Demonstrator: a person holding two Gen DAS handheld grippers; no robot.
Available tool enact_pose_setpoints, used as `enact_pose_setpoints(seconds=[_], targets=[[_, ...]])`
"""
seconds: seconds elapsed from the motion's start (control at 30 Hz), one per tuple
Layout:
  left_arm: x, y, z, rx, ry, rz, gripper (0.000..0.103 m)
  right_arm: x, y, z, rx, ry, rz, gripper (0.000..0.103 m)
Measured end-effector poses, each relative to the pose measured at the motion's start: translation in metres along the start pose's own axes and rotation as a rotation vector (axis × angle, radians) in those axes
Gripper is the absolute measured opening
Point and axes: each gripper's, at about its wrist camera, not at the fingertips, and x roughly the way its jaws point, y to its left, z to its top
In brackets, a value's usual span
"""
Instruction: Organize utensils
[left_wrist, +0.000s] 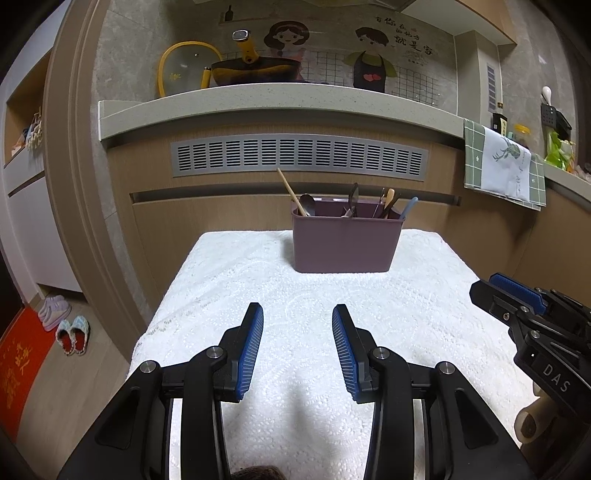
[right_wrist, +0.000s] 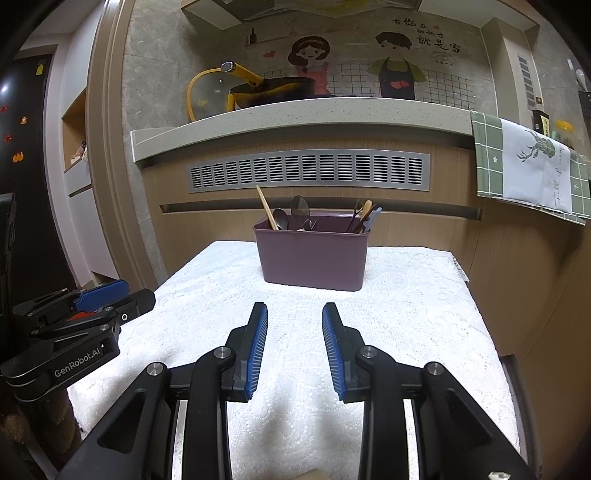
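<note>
A mauve plastic utensil bin (left_wrist: 345, 245) stands at the far end of a table covered with a white lace cloth (left_wrist: 236, 295); it also shows in the right wrist view (right_wrist: 312, 258). Several utensils stand in it: a wooden stick (left_wrist: 290, 192), a metal spoon (left_wrist: 307, 204), dark chopsticks and a light blue handle (left_wrist: 409, 207). My left gripper (left_wrist: 297, 314) is open and empty above the cloth, well short of the bin. My right gripper (right_wrist: 294, 312) is open and empty beside it, and shows at the right of the left wrist view (left_wrist: 511, 291).
Behind the table is a wooden cabinet with a metal vent grille (left_wrist: 299, 155) under a stone counter (left_wrist: 258, 99) holding a yellow-handled pan (left_wrist: 255, 70). A green checked towel (left_wrist: 506, 162) hangs at the right. Slippers (left_wrist: 72, 334) lie on the floor at the left.
</note>
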Motion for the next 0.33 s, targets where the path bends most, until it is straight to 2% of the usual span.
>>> enact_pose_setpoints(seconds=[0.33], targets=[[-0.0007, 0.002, 0.0003, -0.004, -0.006, 0.003, 0.04, 0.0029, -0.0002, 0.0021, 0.012, 0.005, -0.021, 0.029]])
